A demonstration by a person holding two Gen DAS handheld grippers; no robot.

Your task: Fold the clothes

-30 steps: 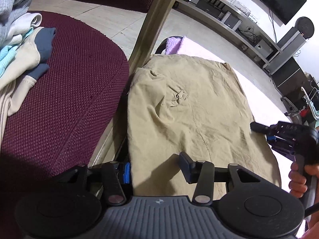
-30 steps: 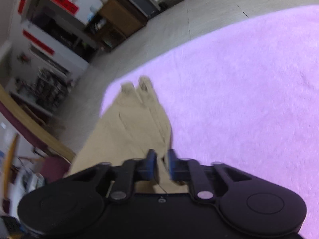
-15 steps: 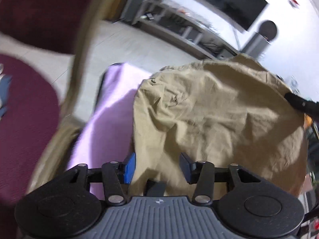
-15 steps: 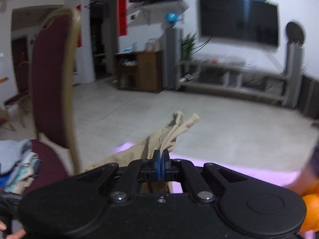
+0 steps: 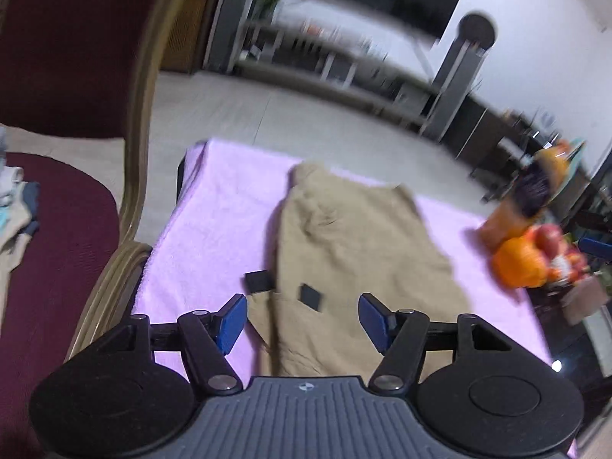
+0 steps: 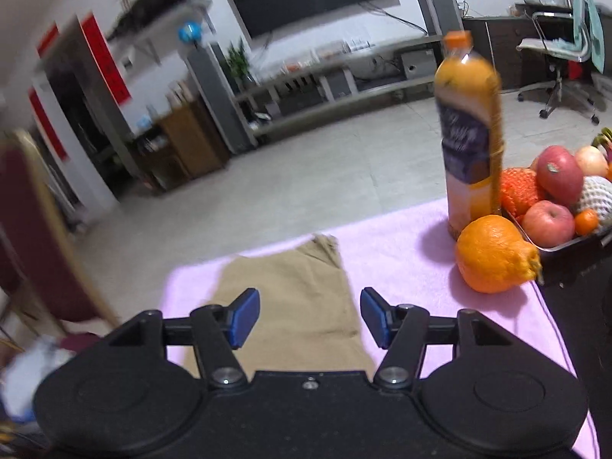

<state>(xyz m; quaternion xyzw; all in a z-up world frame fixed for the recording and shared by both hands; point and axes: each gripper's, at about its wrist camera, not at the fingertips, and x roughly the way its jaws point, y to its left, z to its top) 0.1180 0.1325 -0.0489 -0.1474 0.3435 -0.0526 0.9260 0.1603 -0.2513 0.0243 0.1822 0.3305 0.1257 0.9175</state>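
Left gripper (image 5: pixel 302 319), right gripper (image 6: pixel 310 315): both agape.

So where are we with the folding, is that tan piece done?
The tan garment lies flat on the pink towel, apparently folded over once. Nothing is in hand: the left gripper and right gripper are both open above it. Any further folds remain, plus the clothes pile on the chair.

I see matt tan woven-cloth trousers (image 5: pixel 355 237) on a fuzzy pink towel (image 5: pixel 214 210); my tools' pads (image 6: pixel 244 315) look smooth blue plastic.
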